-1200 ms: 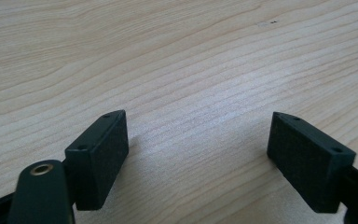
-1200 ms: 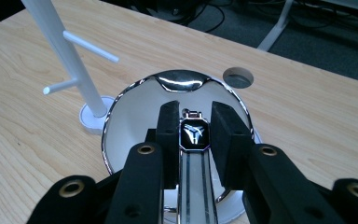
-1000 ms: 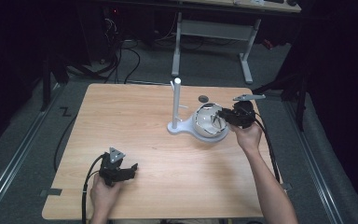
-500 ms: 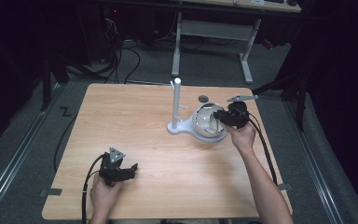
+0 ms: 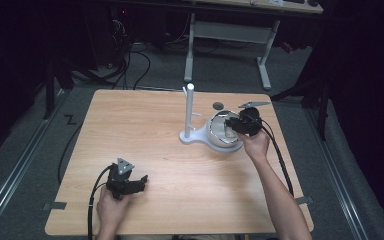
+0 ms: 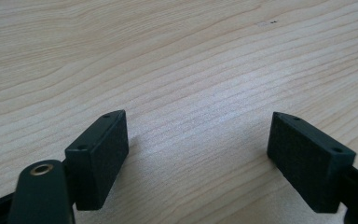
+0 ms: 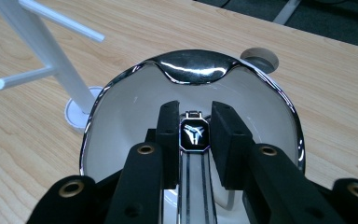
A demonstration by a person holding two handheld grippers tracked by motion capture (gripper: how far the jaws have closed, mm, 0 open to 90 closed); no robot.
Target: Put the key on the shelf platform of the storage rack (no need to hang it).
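A wooden table point(image 5: 145, 130) stands on a grey floor, with dark cables trailing behind it. Near its far right part sits a white stand point(image 5: 190, 112) with an upright post and short pegs, on a round white base. Just right of that base lies a white bowl-shaped object with a shiny rim point(image 5: 219, 134), tilted toward the right. The right claw point(image 5: 236, 125), held in the person's right hand point(image 5: 254, 145), meets this object at its right side; a black cable runs back along the forearm. A small dark disc point(image 5: 218, 105) lies on the table behind it. At the near left, the left claw point(image 5: 136, 182) rests on the table in the left hand point(image 5: 112, 207), well apart from the stand
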